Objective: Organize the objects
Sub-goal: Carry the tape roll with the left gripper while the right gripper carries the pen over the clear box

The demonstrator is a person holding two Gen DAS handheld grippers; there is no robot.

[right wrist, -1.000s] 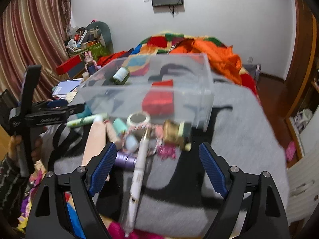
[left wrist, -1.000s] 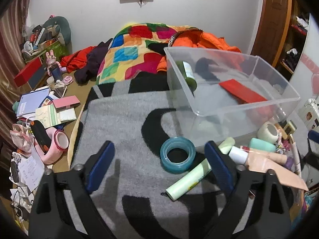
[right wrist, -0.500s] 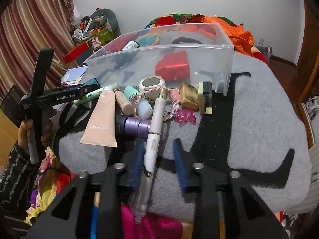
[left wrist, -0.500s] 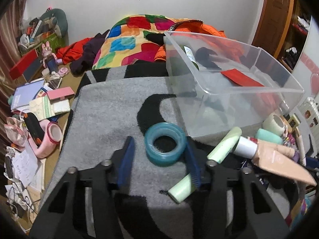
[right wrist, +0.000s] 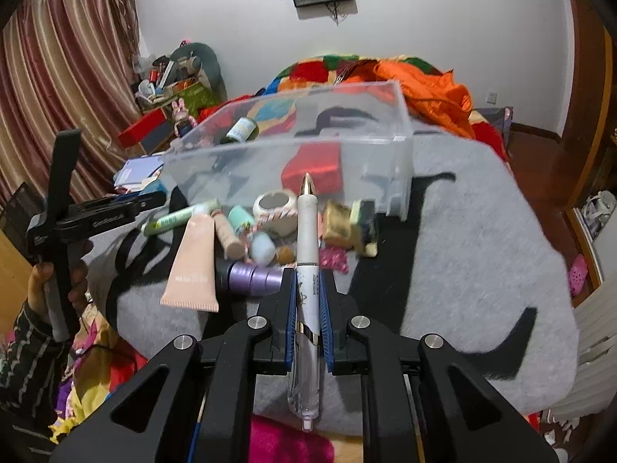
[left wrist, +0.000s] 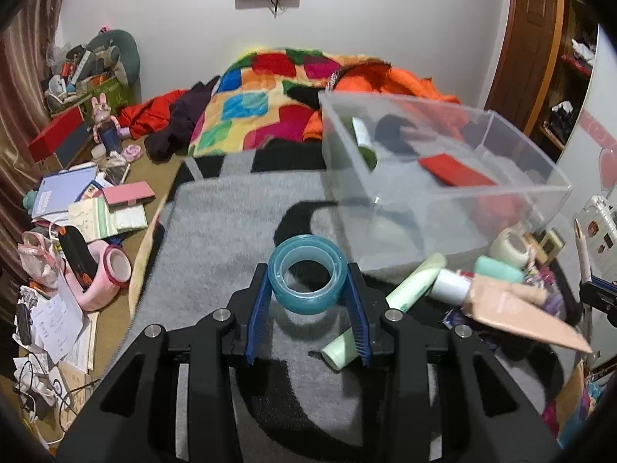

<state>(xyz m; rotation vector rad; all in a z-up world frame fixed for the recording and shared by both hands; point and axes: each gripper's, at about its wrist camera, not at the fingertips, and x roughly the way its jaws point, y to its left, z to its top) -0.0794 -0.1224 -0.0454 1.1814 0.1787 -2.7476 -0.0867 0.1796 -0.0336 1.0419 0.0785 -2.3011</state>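
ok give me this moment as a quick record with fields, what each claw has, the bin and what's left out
left claw: shut on the teal tape roll, jaws just closed
right claw: shut on the white pen, jaws just closed
clear bin: on the grey blanket, holds a green bottle and a red packet
left out: pink tube, purple cylinder, green tube

I see a teal tape roll (left wrist: 306, 274), a white pen (right wrist: 307, 231), a grey blanket (left wrist: 216, 239) with black marks, a clear bin (left wrist: 443, 193), a peach tube (right wrist: 191, 266).
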